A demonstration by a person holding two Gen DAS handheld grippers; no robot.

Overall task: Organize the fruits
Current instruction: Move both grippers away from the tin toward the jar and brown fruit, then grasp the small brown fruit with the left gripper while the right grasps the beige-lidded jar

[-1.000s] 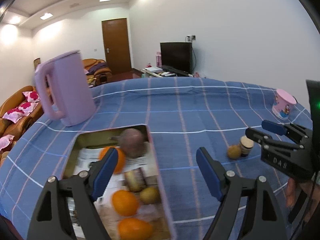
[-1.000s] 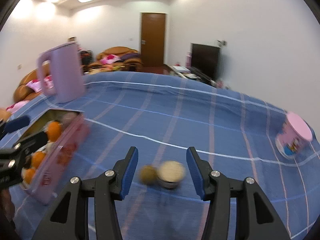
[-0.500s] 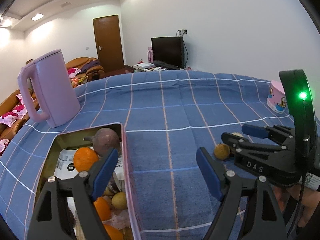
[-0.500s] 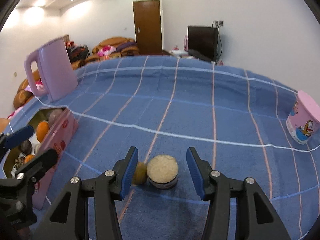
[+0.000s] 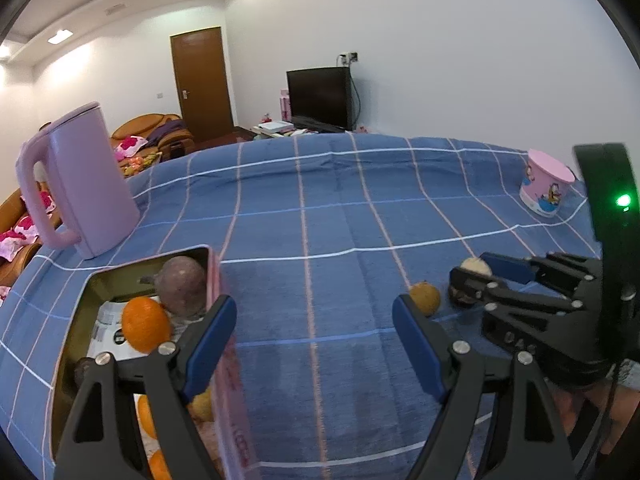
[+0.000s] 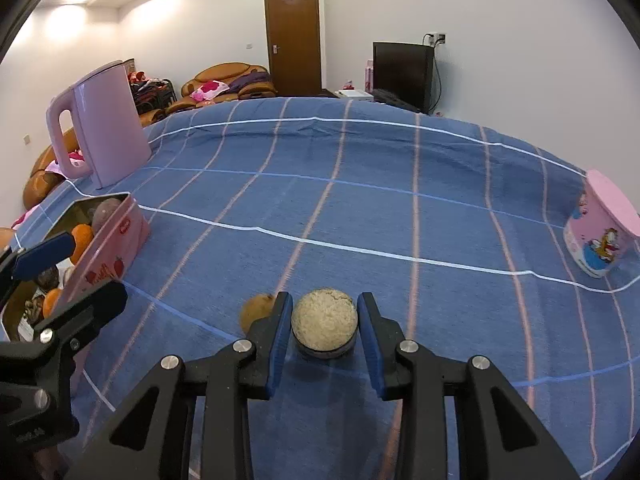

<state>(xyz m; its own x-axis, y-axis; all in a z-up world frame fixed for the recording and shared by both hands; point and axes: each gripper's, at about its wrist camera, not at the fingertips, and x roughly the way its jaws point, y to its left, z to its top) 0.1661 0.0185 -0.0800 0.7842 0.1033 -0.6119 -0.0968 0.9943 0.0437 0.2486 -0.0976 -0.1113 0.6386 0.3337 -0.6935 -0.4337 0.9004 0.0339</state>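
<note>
A pink tin at the left holds oranges, a purple fruit and other fruit. A small brown fruit lies loose on the blue checked cloth. Beside it stands a round beige-topped item. My right gripper has closed in around that item, pads close on both sides; whether they touch it I cannot tell. My left gripper is open and empty, held between the tin and the brown fruit.
A pink kettle stands at the back left. A pink cartoon cup stands at the right. The blue checked cloth covers the table. A sofa, door and TV are beyond.
The right gripper moved forward and narrowed its fingers around the beige-topped item. The left gripper shifted right, away from over the tin.
</note>
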